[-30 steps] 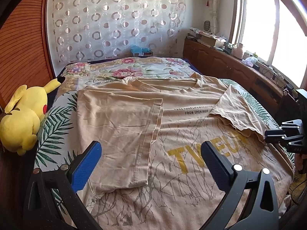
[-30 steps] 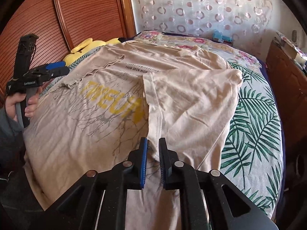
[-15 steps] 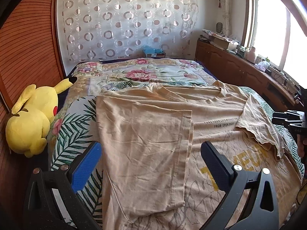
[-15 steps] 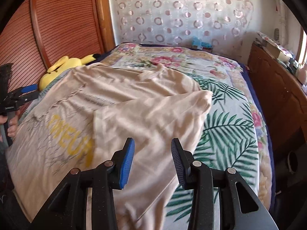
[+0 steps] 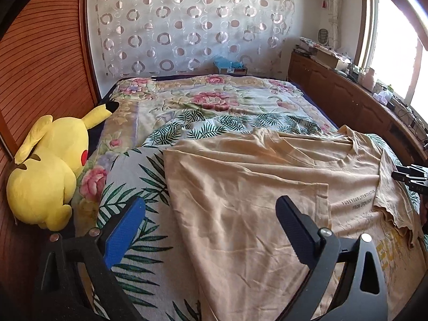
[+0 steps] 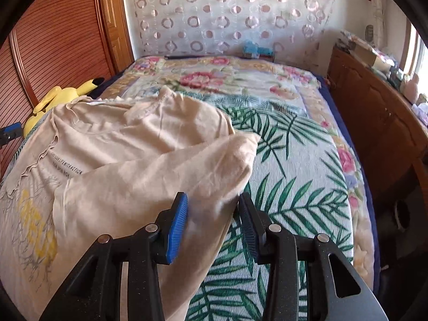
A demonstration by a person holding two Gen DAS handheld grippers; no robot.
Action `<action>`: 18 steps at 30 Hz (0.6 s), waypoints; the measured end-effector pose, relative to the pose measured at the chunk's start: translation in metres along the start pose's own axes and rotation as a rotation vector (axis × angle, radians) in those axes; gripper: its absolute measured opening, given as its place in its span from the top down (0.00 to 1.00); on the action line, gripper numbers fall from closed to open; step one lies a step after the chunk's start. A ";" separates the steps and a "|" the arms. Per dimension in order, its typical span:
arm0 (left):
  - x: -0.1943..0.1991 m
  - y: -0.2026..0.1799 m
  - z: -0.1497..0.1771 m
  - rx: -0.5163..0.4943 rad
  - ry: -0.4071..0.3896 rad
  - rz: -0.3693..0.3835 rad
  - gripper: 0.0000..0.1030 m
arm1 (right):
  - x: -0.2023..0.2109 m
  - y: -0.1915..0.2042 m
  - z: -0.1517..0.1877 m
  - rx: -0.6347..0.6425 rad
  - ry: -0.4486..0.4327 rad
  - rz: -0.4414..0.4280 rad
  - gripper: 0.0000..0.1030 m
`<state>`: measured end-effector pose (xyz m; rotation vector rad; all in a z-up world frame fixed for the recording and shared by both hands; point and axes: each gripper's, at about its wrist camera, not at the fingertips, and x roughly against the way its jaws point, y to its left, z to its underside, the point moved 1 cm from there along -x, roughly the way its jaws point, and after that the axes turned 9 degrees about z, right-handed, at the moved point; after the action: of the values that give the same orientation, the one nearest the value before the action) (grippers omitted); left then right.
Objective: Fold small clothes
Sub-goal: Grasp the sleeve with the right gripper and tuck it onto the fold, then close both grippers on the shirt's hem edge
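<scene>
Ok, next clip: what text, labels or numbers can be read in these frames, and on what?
"FUSE YOUR LIFE WITH ACTION" in small dark print on the chest of the beige cotton T-shirt; letters partly blurred.
"FROM UPON HIGH" on the line below it, same shirt.
Large yellow print on the shirt front: only "EU" shows; the rest is covered by folded cloth.
Marking on the other hand-held gripper at the frame edge: too small to read.

The left gripper (image 5: 210, 218) hangs above the bed (image 5: 214, 107); its jaws are wide and closing, with nothing pressed between them. Under it lies a beige T-shirt (image 5: 240, 187), one side folded over onto the chest print. A yellow plush (image 5: 48, 171) lies at the left bed edge. The right gripper (image 5: 410, 176) shows at the right edge, beside a sleeve.
</scene>
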<state>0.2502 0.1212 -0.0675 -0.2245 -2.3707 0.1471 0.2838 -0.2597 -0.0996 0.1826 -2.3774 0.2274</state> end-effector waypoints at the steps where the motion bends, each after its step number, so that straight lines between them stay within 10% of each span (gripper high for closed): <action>1: -0.004 0.003 -0.002 0.005 0.006 0.007 0.16 | 0.000 0.002 -0.001 0.002 0.000 0.001 0.58; 7: -0.035 0.032 -0.018 0.064 0.070 0.020 0.37 | -0.003 -0.006 0.000 0.004 -0.001 -0.005 0.55; 18: -0.057 0.048 -0.030 0.113 0.113 0.036 0.46 | -0.004 -0.006 0.000 0.009 -0.001 -0.003 0.54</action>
<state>0.3175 0.1582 -0.0923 -0.2160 -2.2392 0.2774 0.2881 -0.2653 -0.1018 0.1905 -2.3778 0.2368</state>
